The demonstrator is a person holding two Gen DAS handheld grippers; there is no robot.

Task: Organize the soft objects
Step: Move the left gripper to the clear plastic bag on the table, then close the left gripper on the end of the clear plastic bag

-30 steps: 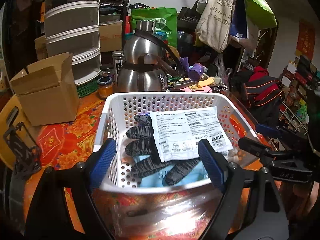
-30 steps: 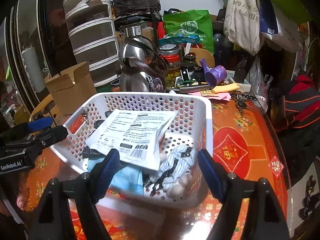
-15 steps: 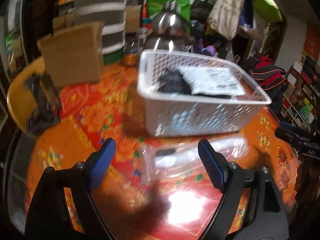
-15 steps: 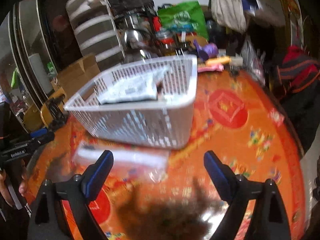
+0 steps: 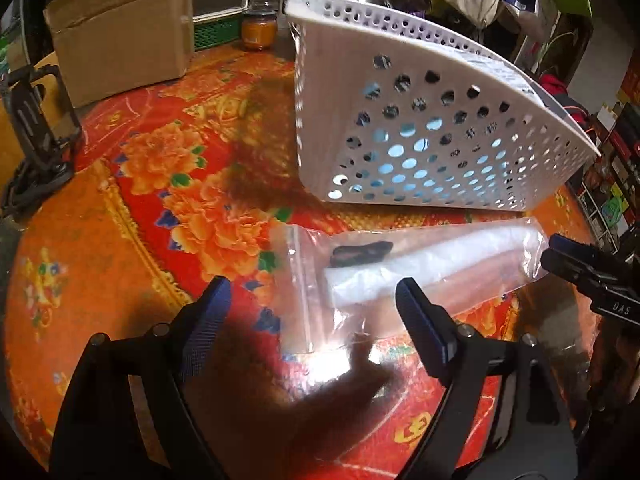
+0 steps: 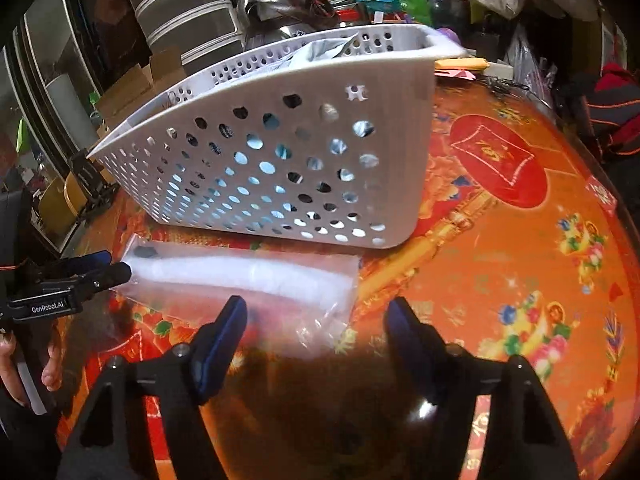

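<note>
Round table [image 5: 120,208] with red-orange floral cloth under a glossy cover. White perforated basket [image 5: 420,120] sits toward the far side of the table, soft items inside: a white printed pouch [image 5: 500,70] shows over its rim, dark and light-blue fabric shows through the holes, details unclear.

Clear zip bag [image 5: 400,272] lies flat on the table just beside the basket's near wall, long side parallel to that wall. Inside it: a white roll or folded piece and a small dark item [image 5: 360,252] near one end; can't tell what either is.

Left gripper [image 5: 312,312] is low over the table, jaws wide apart, nothing pinched; its right finger overlaps the bag's end in view, contact unclear. Right gripper [image 6: 316,324] is at the bag's other end, jaws closing, the bag's crumpled corner just ahead of the gap, pads not on it. Each gripper shows at the edge of the other's view, next to the bag's ends. A hand [image 6: 24,364] shows at the lower left of the right wrist view.

Far edge of table: cardboard box [image 5: 120,28], jar [image 5: 259,32] with orange contents, steel kettle [image 6: 276,0], stacked drawer unit [image 6: 184,4]. Bags hang behind.
</note>
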